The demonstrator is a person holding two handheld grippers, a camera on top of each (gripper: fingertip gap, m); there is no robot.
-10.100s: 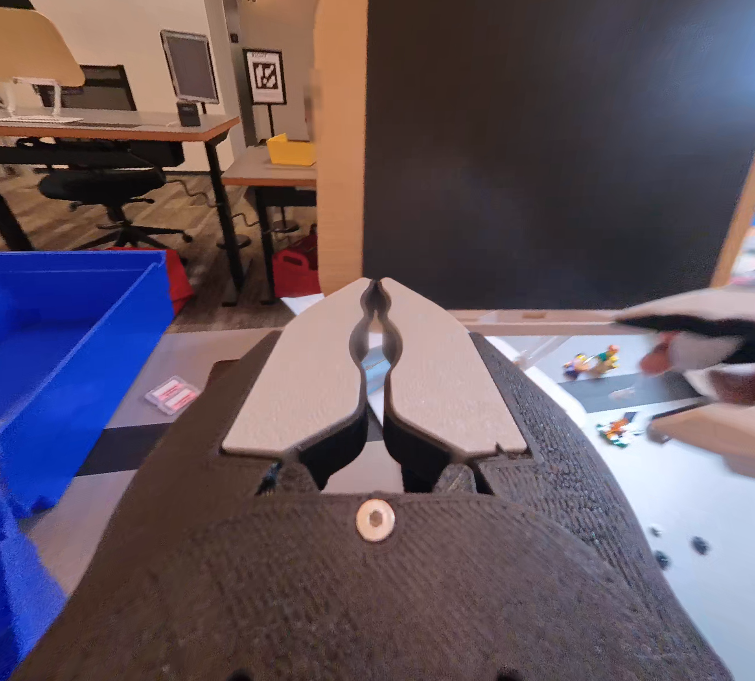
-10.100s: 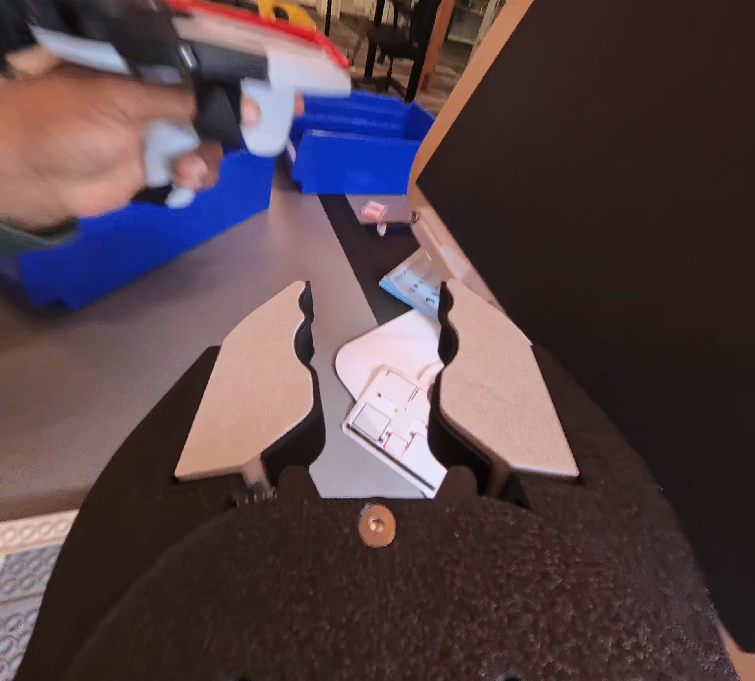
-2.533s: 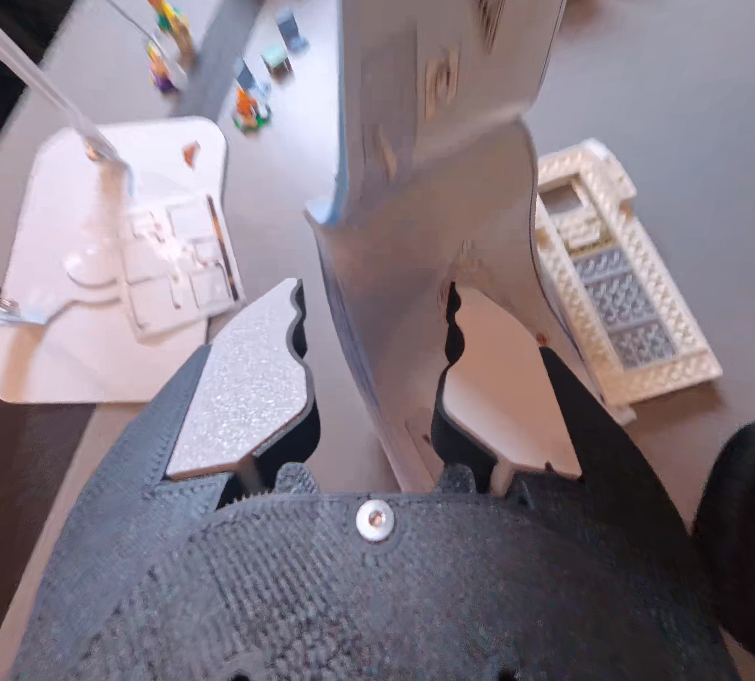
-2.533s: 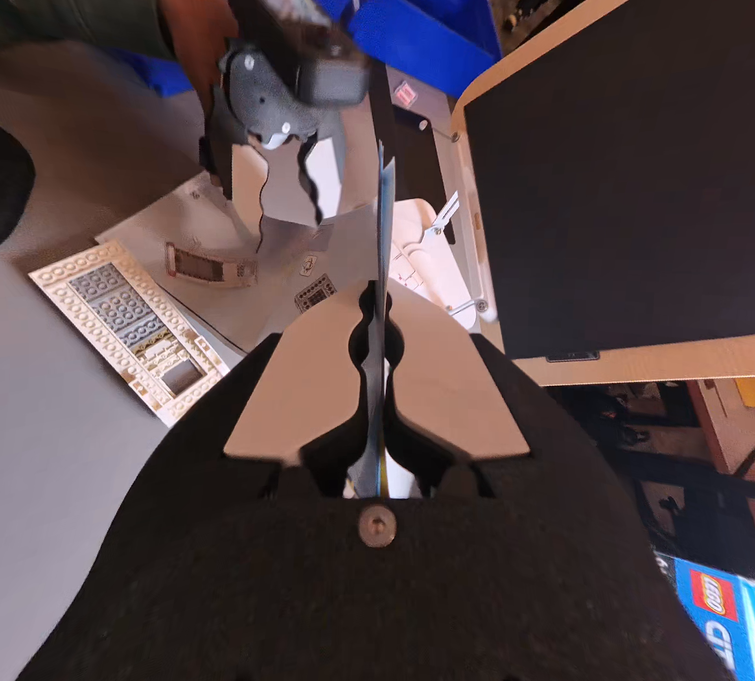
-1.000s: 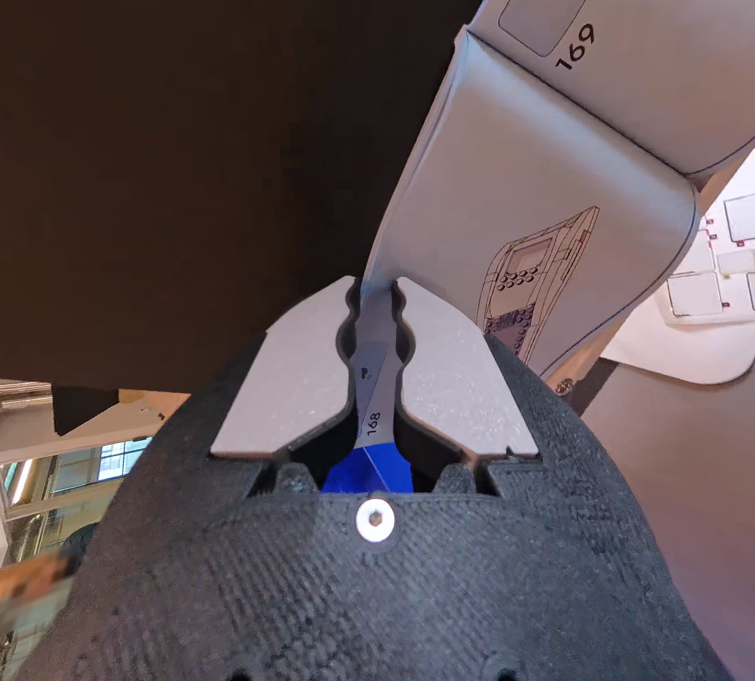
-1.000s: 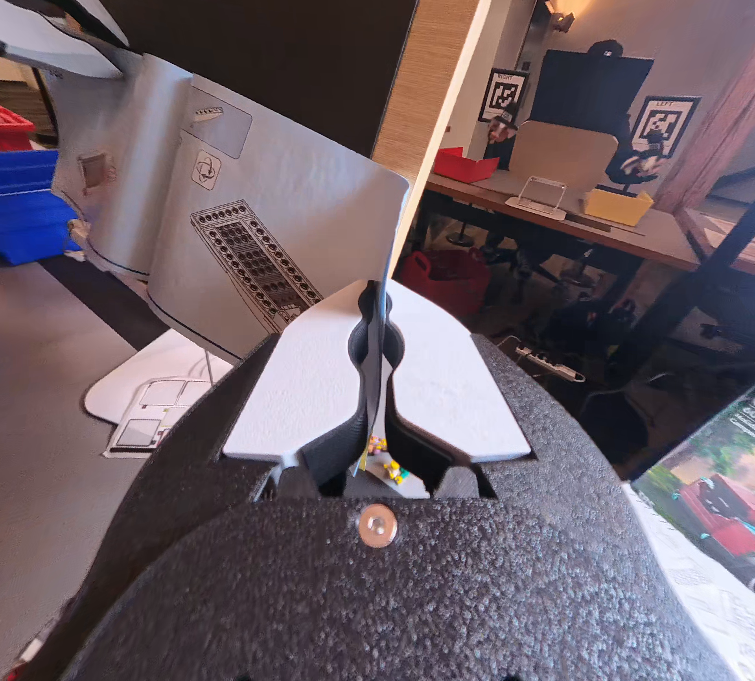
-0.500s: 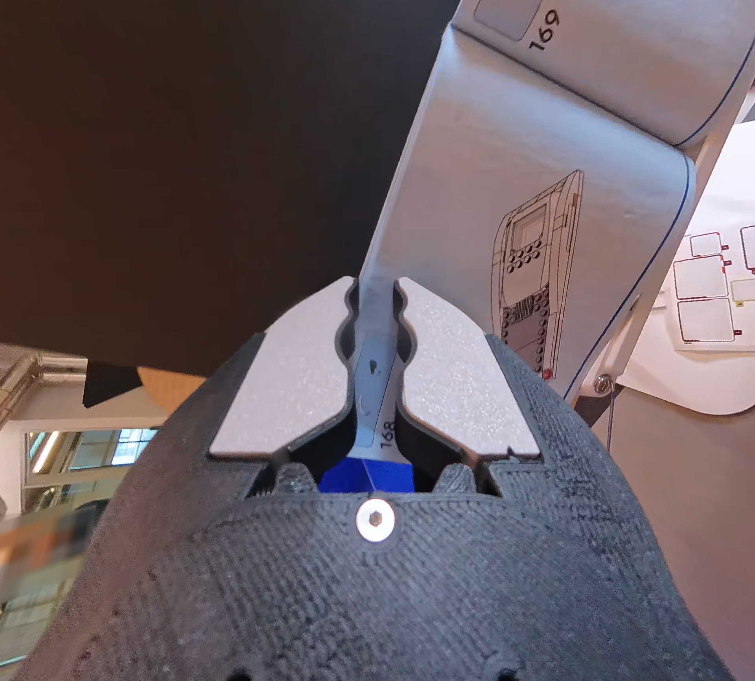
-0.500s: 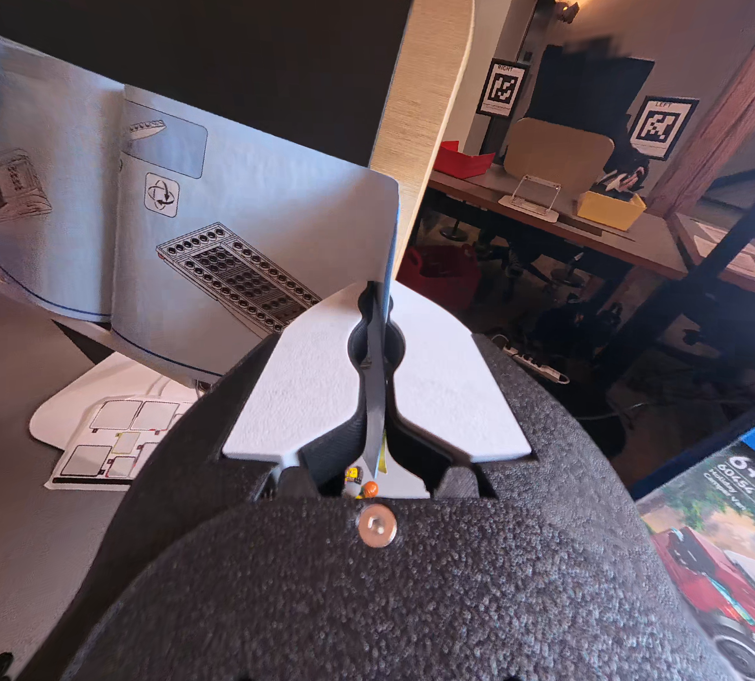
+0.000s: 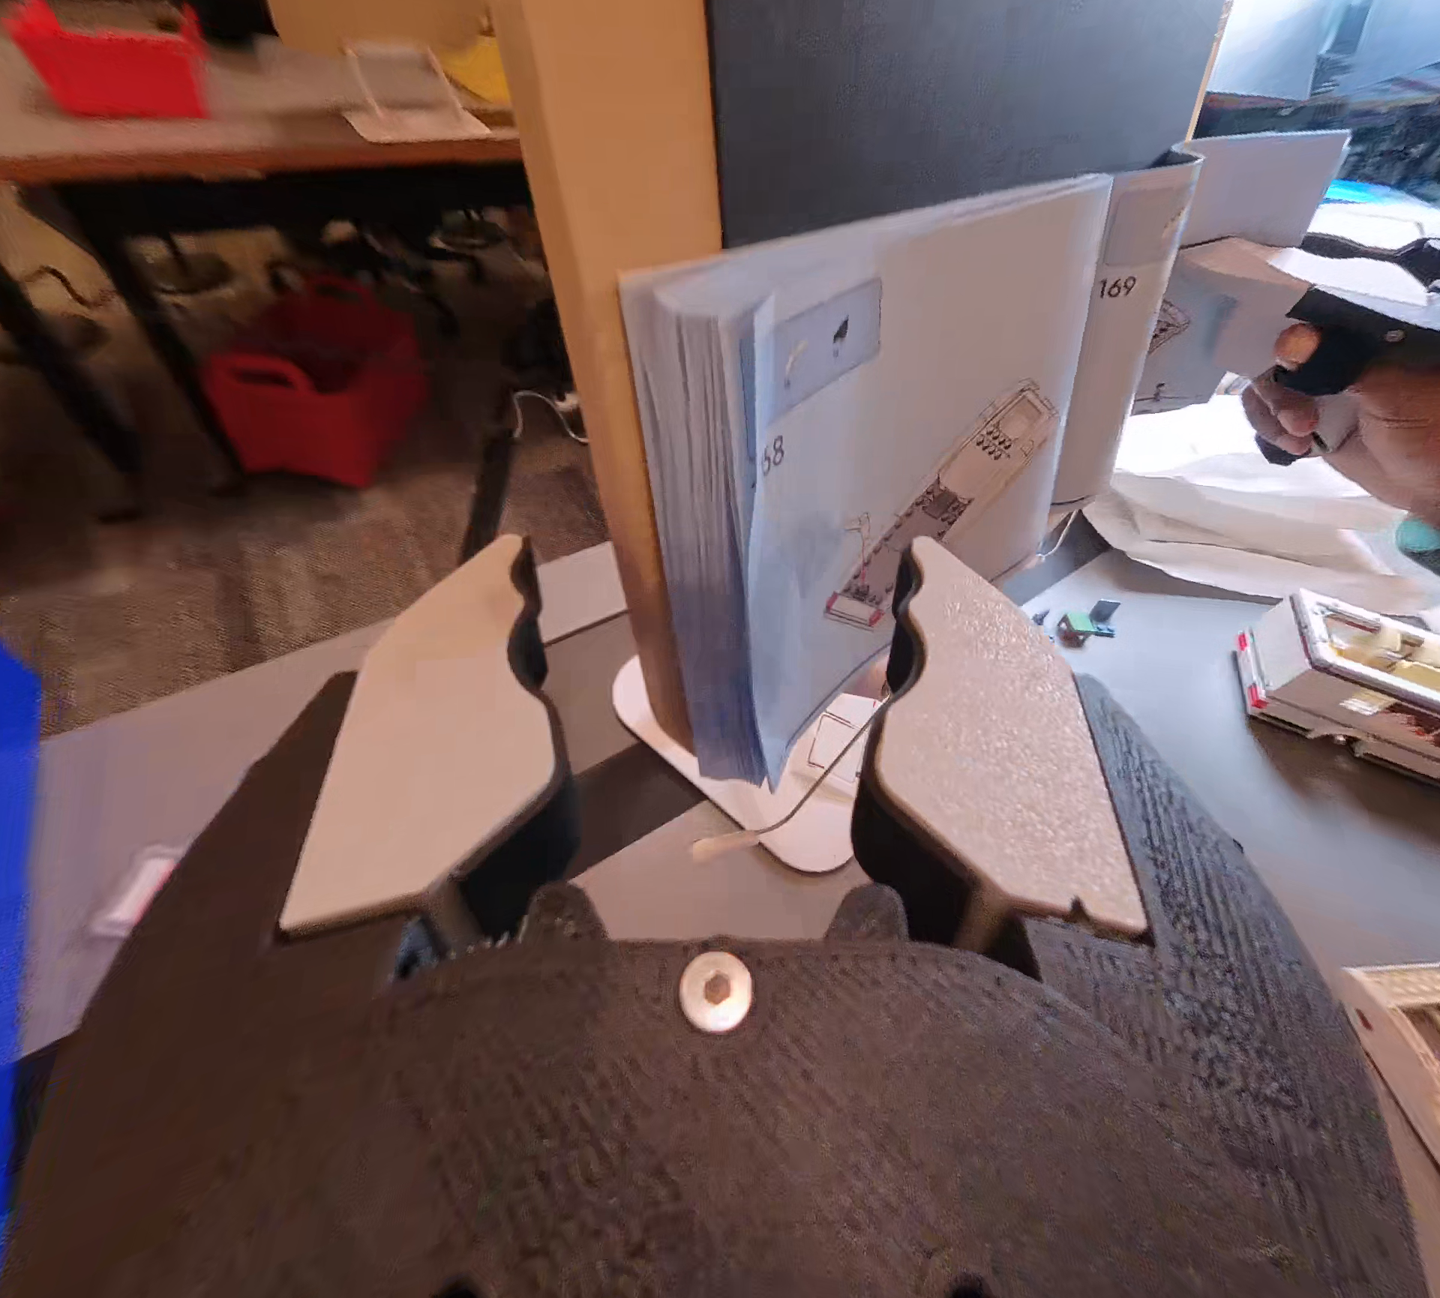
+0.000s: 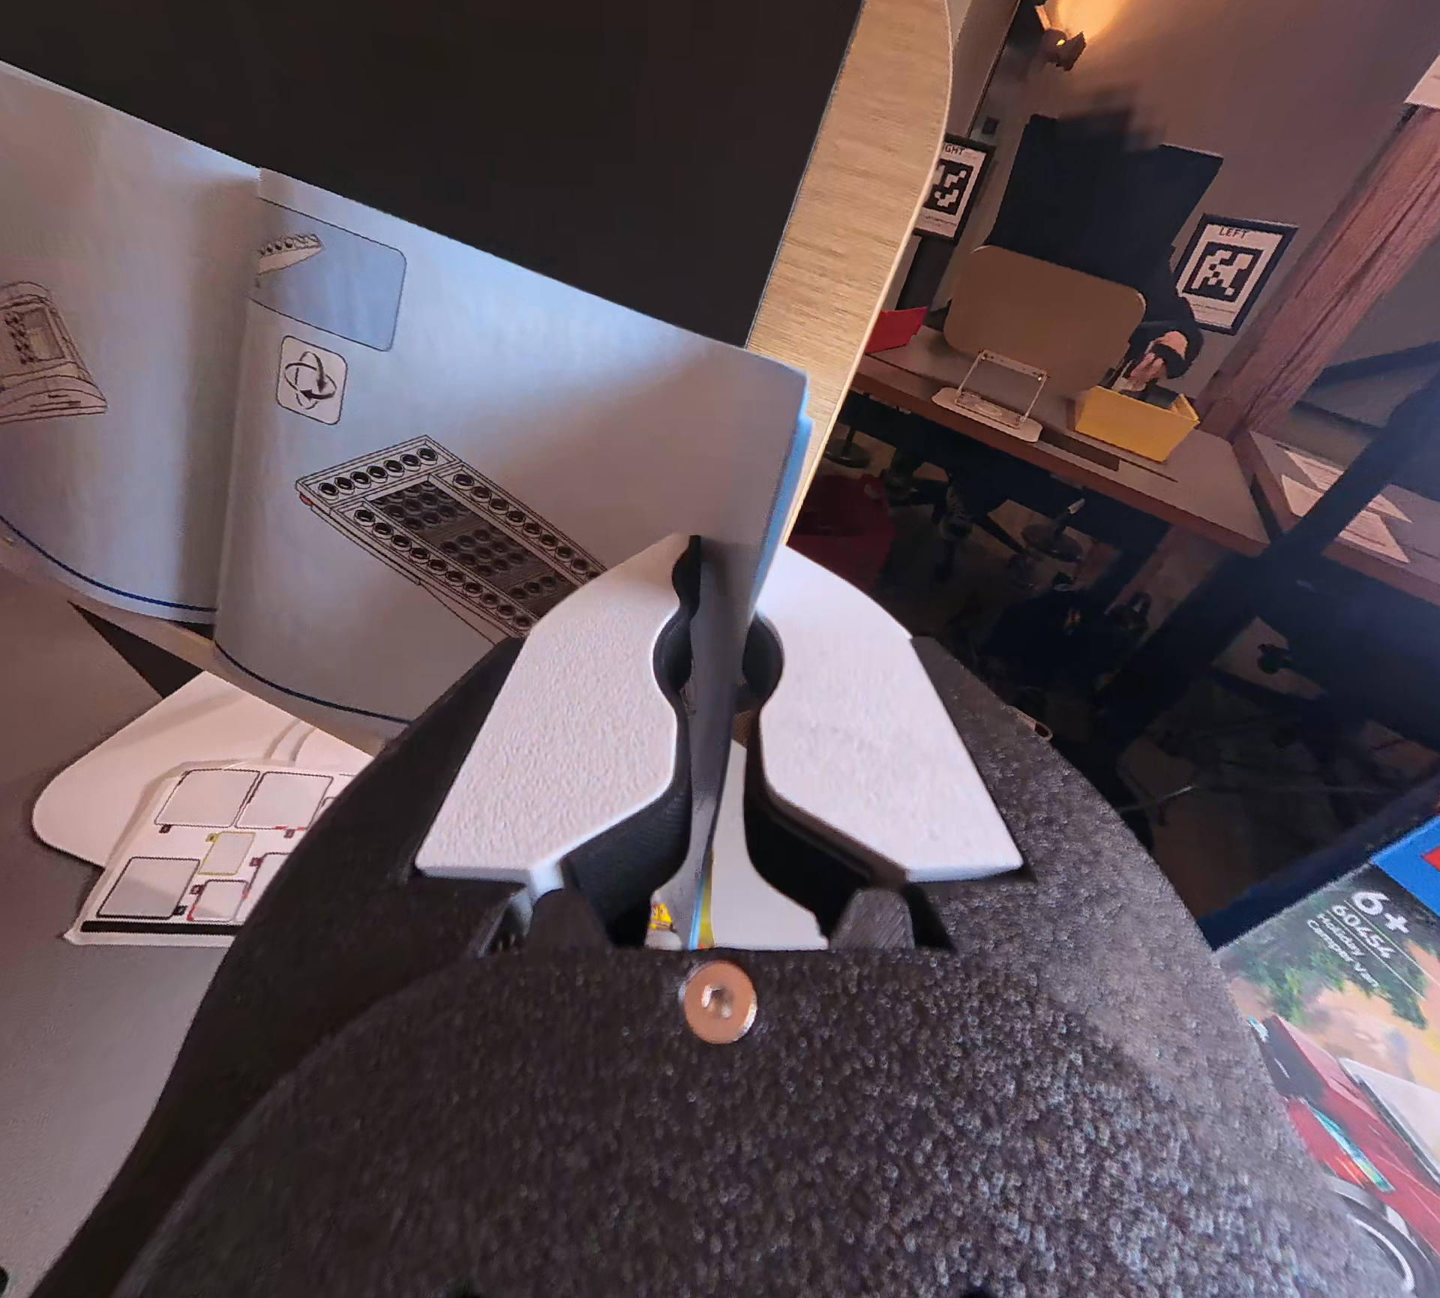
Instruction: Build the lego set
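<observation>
Left wrist view: left gripper, fingers spread wide, holding nothing; open instruction booklet stands at frame centre just beyond them, on a white stand.
Right wrist view: right gripper pinches the booklet's right-hand pages, both pads pressed on the paper.
Backdrop: dark board behind the booklet.
Lower right: toy box.
Left view, right edge: white brick camper model on the grey table.

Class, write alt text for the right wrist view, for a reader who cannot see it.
The right gripper is shut on the edge of an open instruction booklet, held upright before a dark board with a wooden rim. Beneath the booklet a white stand base lies on the grey table; a toy box shows at lower right.
</observation>
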